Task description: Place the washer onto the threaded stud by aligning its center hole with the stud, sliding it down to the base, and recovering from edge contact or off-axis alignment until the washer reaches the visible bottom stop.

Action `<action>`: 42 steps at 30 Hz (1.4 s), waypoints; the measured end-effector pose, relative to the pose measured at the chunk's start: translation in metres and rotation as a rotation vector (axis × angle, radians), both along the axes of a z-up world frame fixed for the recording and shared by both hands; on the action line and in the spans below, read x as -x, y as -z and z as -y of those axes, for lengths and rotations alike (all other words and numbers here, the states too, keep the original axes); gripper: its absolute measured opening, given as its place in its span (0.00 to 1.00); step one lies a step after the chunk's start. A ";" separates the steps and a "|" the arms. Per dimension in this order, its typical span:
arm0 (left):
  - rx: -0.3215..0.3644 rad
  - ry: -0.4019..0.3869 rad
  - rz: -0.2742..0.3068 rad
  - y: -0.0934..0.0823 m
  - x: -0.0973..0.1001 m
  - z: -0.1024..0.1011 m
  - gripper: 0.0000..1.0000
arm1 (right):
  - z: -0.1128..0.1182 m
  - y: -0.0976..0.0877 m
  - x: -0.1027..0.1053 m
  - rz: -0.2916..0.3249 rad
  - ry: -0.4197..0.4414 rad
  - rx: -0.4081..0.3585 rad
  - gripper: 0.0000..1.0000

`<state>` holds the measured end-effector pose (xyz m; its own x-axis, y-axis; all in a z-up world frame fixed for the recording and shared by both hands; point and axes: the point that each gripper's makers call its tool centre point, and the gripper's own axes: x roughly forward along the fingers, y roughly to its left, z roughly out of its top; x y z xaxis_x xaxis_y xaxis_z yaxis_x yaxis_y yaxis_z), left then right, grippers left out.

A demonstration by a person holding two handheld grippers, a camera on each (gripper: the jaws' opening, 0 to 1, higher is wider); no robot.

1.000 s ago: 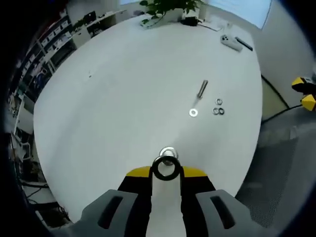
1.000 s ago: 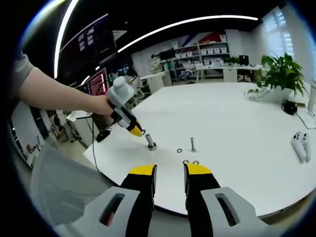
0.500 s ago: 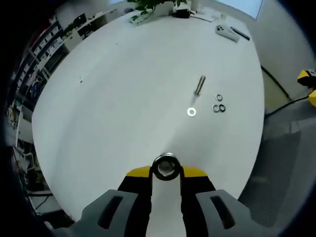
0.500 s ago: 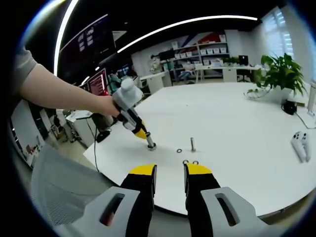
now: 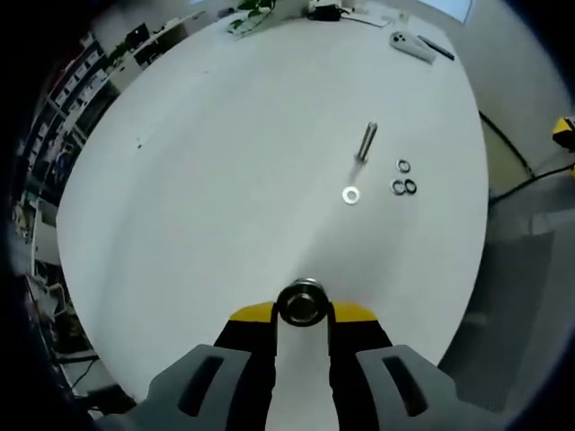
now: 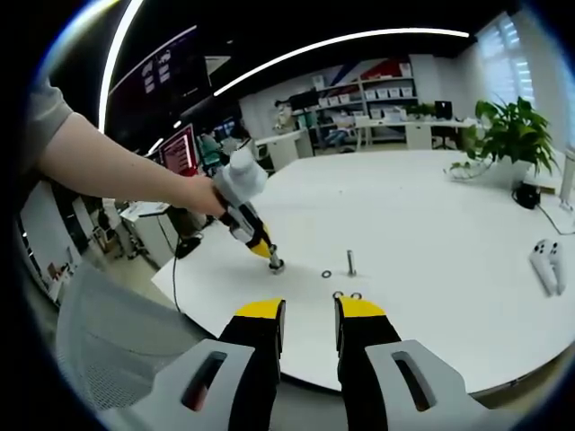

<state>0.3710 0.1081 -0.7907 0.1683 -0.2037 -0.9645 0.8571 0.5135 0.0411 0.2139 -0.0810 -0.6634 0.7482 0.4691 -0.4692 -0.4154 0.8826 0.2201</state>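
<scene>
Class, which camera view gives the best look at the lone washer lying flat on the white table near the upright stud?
The left gripper view: it looks down on the lone washer, so its ring and centre hole read clearly, beside the stud. In the right gripper view the same washer appears as a thin, small sliver seen almost edge-on, with its hole barely visible.

White table (image 5: 198,180); silver washer (image 5: 351,195); yellow-tipped black left gripper (image 5: 303,316).

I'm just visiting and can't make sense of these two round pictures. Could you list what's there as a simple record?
surface: round white table
left gripper: at an upright stud near the table edge, ring-shaped part between its jaws
right gripper: open, holding nothing
second stud: upright, apart
loose washers: one single, a cluster of three
background: potted plant
</scene>
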 end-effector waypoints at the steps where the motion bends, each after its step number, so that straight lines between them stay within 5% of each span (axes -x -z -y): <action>1: -0.004 -0.002 -0.004 0.002 0.000 -0.001 0.19 | 0.000 0.000 0.000 0.001 0.001 -0.002 0.25; 16: -0.082 0.003 -0.036 0.032 -0.001 -0.003 0.19 | -0.001 0.002 0.001 -0.008 -0.007 0.006 0.25; 30: -0.063 -0.037 -0.039 0.035 0.001 0.000 0.21 | -0.003 0.004 0.002 -0.016 -0.022 0.012 0.25; 35: -0.047 -0.044 0.007 0.027 0.000 0.002 0.27 | -0.005 0.006 0.004 -0.033 -0.033 0.014 0.25; 42: 0.070 -0.146 0.083 -0.003 0.000 -0.002 0.29 | -0.007 0.007 0.004 -0.035 -0.044 0.017 0.25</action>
